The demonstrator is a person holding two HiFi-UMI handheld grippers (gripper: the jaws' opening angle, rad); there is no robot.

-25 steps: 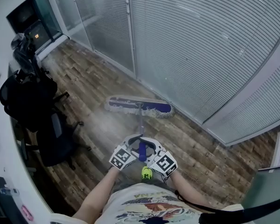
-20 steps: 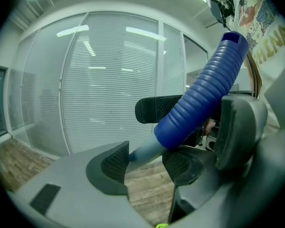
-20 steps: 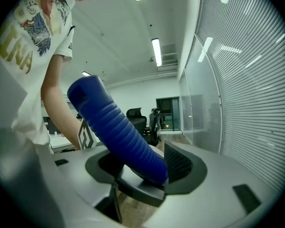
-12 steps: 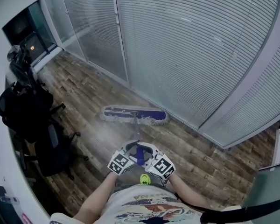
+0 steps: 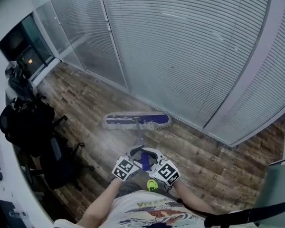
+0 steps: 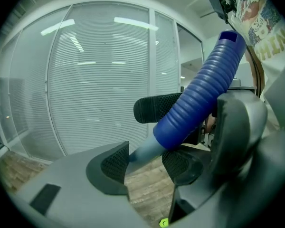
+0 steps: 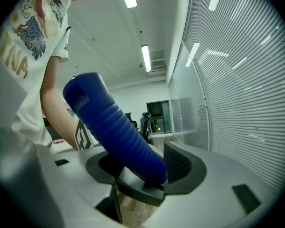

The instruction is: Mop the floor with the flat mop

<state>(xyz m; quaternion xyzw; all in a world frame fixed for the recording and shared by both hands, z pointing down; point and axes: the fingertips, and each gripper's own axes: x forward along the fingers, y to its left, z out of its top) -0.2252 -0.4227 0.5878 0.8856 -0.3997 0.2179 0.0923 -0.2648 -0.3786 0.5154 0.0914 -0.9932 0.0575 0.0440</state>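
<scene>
The flat mop's blue head (image 5: 137, 120) lies on the wood floor close to the glass wall. Its grey pole (image 5: 140, 137) runs back to a ribbed blue grip (image 5: 145, 161) between my two grippers. My left gripper (image 5: 137, 153) is shut on the mop handle from the left, and my right gripper (image 5: 154, 155) is shut on it from the right. In the left gripper view the blue grip (image 6: 199, 89) slants up to the right and the left gripper (image 6: 147, 159) clamps the pole just below it. In the right gripper view the right gripper (image 7: 142, 169) clamps the blue grip (image 7: 115, 127).
A glass partition with closed blinds (image 5: 190, 56) runs along the far side. A black office chair (image 5: 57, 161) and dark bags (image 5: 23, 122) stand at the left beside a desk edge. A small yellow-green object (image 5: 152, 185) shows below the grippers.
The mop head has swung to lie more level along the glass wall, and the head view has drifted. Both grippers stay shut on the handle.
</scene>
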